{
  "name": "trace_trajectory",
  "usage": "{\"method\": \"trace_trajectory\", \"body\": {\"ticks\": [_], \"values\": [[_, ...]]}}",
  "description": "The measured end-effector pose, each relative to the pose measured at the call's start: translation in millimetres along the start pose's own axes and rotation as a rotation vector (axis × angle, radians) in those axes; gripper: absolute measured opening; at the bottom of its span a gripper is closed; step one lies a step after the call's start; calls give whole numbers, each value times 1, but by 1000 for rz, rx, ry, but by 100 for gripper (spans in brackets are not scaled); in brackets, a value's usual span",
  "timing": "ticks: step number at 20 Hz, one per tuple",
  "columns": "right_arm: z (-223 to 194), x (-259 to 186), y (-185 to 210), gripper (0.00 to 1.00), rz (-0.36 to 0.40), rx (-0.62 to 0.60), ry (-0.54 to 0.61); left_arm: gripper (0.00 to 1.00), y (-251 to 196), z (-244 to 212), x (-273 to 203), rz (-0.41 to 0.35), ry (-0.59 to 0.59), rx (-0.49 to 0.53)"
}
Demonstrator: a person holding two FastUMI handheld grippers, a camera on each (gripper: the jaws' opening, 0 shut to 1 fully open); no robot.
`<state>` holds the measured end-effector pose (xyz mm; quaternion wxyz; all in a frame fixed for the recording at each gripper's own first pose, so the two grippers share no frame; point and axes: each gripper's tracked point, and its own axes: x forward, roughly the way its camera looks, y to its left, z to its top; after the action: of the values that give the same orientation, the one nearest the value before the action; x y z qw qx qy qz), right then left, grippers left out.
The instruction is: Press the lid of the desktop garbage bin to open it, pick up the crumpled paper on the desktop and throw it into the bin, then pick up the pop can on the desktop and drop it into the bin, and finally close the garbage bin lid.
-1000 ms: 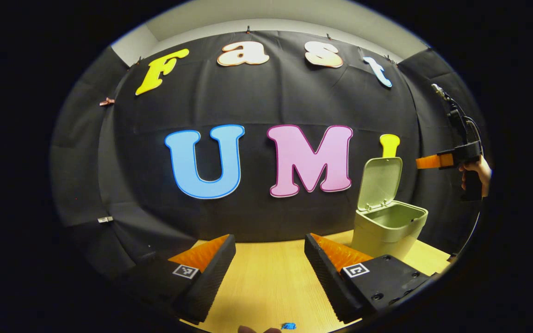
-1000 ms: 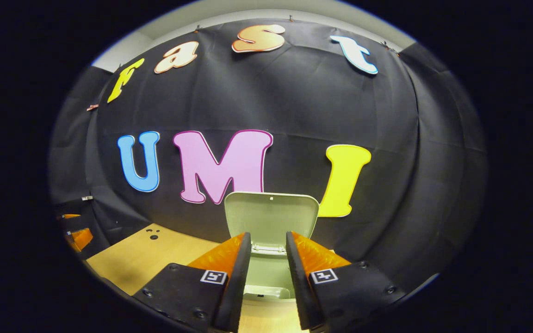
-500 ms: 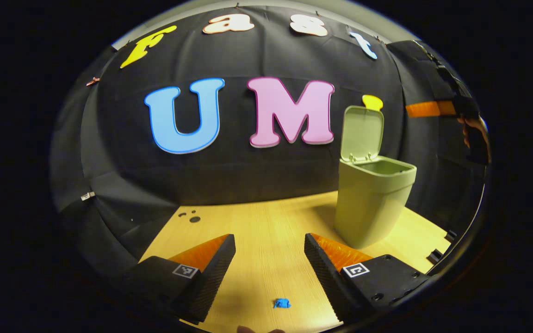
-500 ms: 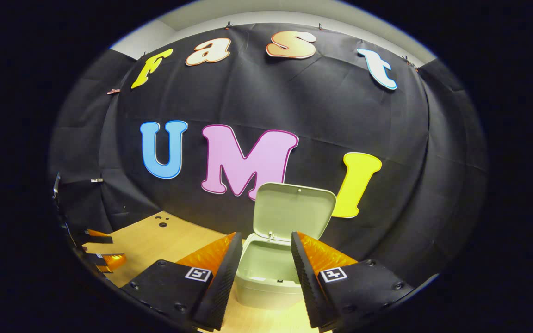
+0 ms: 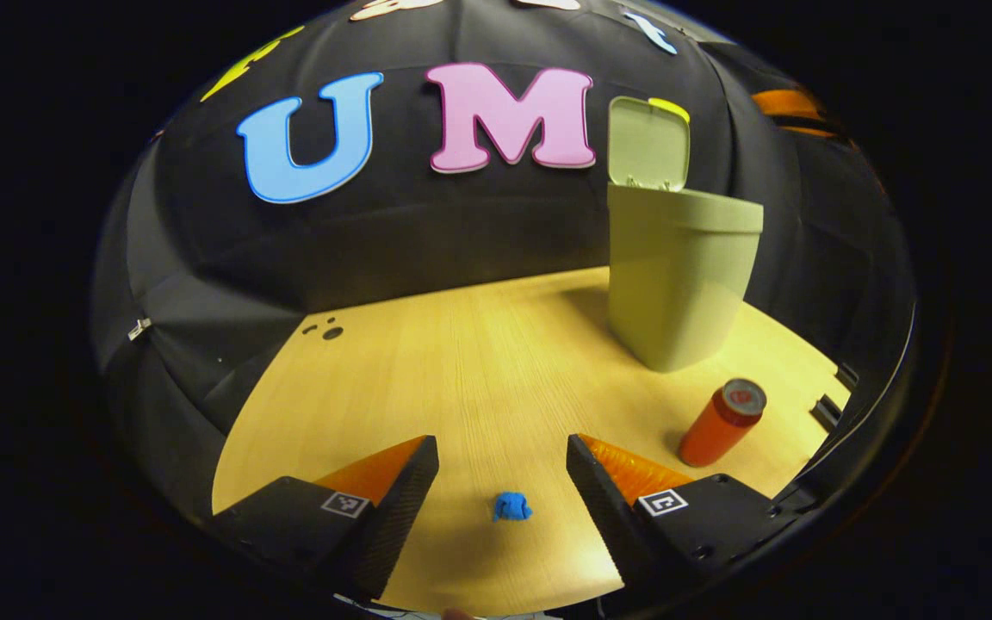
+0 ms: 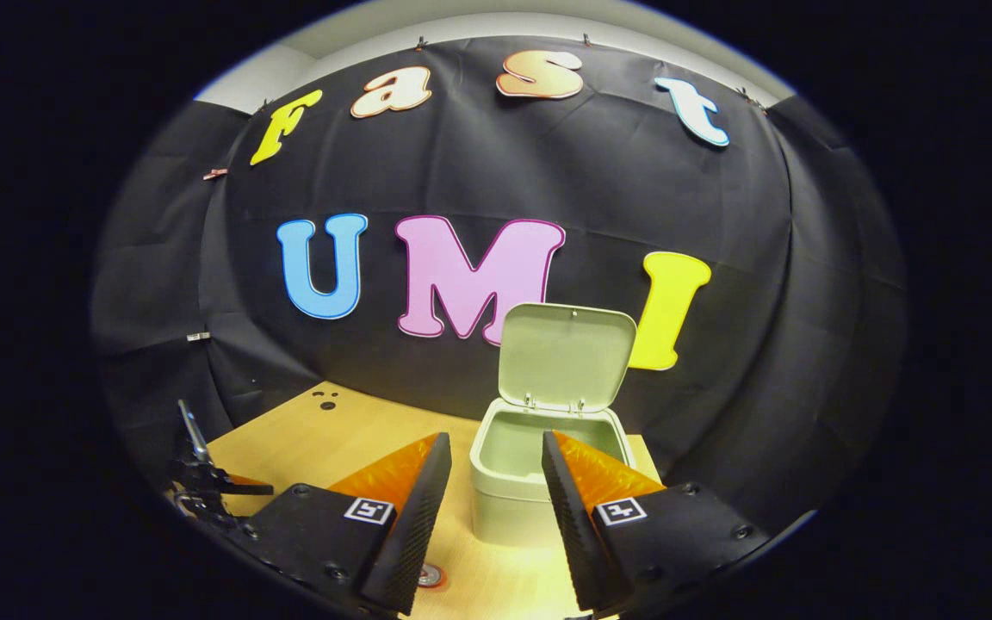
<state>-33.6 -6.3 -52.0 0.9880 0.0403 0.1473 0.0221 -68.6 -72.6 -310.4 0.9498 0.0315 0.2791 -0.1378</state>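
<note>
Standing open on the pale wooden surface (image 5: 479, 362), the sage-green plastic desktop bin (image 5: 677, 275) has its hinged lid (image 6: 567, 355) tipped upright against the back wall, so the pressing step looks done and the paper pick-up is the step in hand. The small crumpled blue paper wad (image 5: 511, 506) lies well in front of the bin, toward the near edge of the surface, and sits between the spread, empty jaws of the left gripper (image 5: 503, 469), not touched by either. The orange-red cylindrical pop can (image 5: 722, 423) stands upright just in front of the bin, nearer to it than the paper is. The right gripper (image 6: 496, 482) hangs in front of the bin with its jaws released and nothing between them; the bin's mouth shows in the gap. The next move probably calls for lowering the left gripper until the wad is squarely between its jaws, then closing gently, since so small and light a scrap could slip or skid away.
</note>
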Motion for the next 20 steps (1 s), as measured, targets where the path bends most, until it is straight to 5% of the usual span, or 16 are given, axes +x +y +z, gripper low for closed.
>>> {"method": "trace_trajectory", "body": {"ticks": [12, 20], "values": [[-44, -41, 5, 70, -59, 71, 97, 86, -7, -82, 57, -17, 160, 13], [-65, -49, -10, 70, -114, 69, 143, 67, -6, -104, 72, -39, 213, 1]]}}
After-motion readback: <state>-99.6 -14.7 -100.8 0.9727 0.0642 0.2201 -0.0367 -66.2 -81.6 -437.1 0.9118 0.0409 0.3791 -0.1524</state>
